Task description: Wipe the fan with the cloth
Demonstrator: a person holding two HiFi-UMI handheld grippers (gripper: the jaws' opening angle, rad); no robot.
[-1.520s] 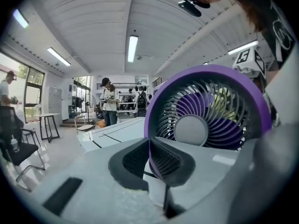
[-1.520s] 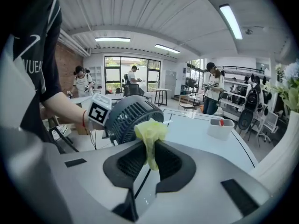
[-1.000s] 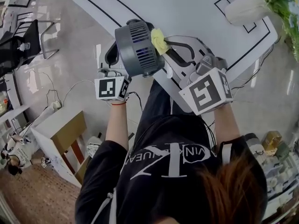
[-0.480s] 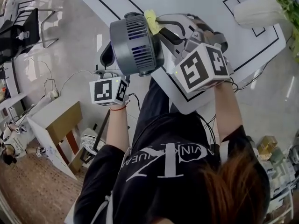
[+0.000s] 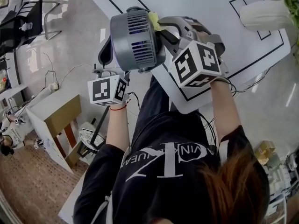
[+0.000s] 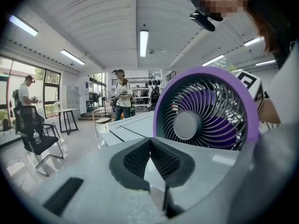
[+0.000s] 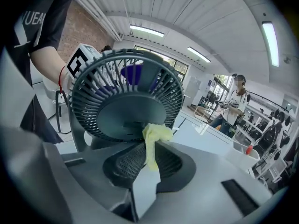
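Yellow cloth (image 7: 154,135) is pinched tight in our right gripper (image 7: 148,158) fingers. Its bunched tip sits on the lower hub of the fan (image 7: 126,97) rear grille, with a short overhang so it pushes rather than flops. Our left gripper (image 6: 149,143) fingers are pressed together with nothing visible between them. We judge it's steadying the fan by its dark stand (image 5: 105,54), rear face turned toward the cloth. We have the fan raised at the near edge of the white surface (image 5: 205,3).

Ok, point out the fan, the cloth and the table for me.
fan (image 5: 134,43), head view, on its grey rear grille.
cloth (image 7: 156,133), right gripper view, on the bunched yellow end.
table (image 5: 196,1), head view, on a bare part of the white top.
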